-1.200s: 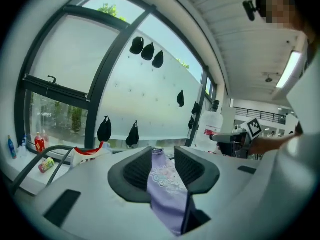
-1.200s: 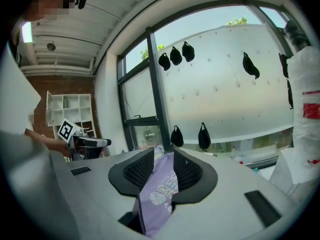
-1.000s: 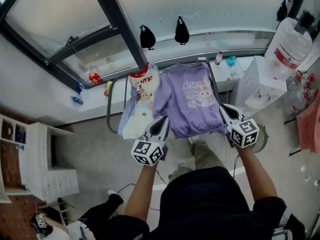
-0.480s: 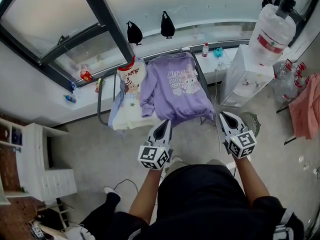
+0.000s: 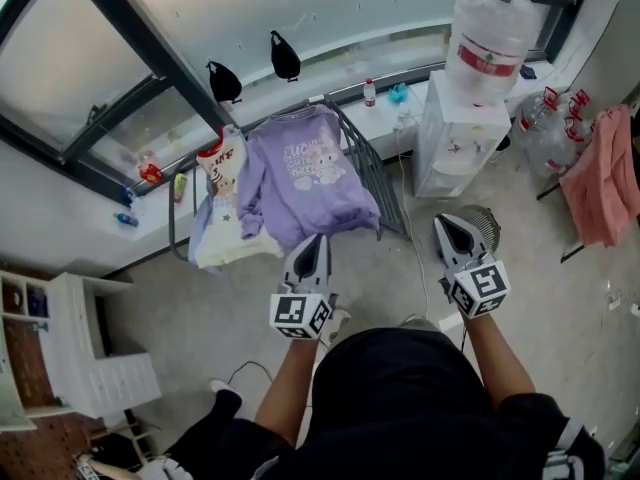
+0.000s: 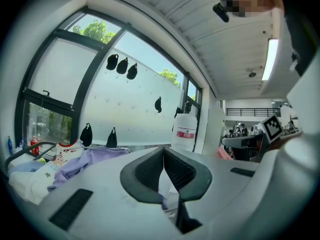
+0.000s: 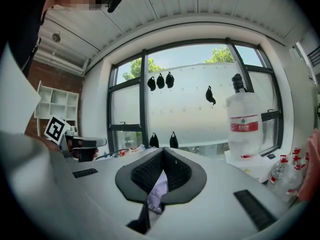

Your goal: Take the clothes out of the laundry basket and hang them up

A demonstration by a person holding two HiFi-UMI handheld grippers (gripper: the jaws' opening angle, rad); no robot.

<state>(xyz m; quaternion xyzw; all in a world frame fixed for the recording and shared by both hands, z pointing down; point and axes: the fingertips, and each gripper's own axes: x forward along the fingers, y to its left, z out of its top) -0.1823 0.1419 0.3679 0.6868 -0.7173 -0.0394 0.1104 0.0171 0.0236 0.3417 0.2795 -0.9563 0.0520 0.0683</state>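
Observation:
A purple sweatshirt (image 5: 305,178) with a cartoon print hangs spread over a dark drying rack (image 5: 372,176) under the window. Beside it on the left hangs a cream garment (image 5: 222,203) with a red collar. My left gripper (image 5: 317,240) is shut and empty, a little short of the sweatshirt's lower hem. My right gripper (image 5: 443,222) is shut and empty too, off to the right over the floor. In the left gripper view the shut jaws (image 6: 164,151) point past the sweatshirt (image 6: 95,156). The right gripper view shows my right gripper (image 7: 163,154) shut. No laundry basket is in view.
A white water dispenser (image 5: 462,133) with a big bottle (image 5: 490,28) stands right of the rack. A small round fan (image 5: 488,226) sits on the floor by my right gripper. Pink cloth (image 5: 600,173) hangs at far right. White shelves (image 5: 85,353) stand at left.
Both grippers have drawn back from the purple sweatshirt's lower corners, which they were at a second ago. The sweatshirt stays draped on the rack. The head view has swung right.

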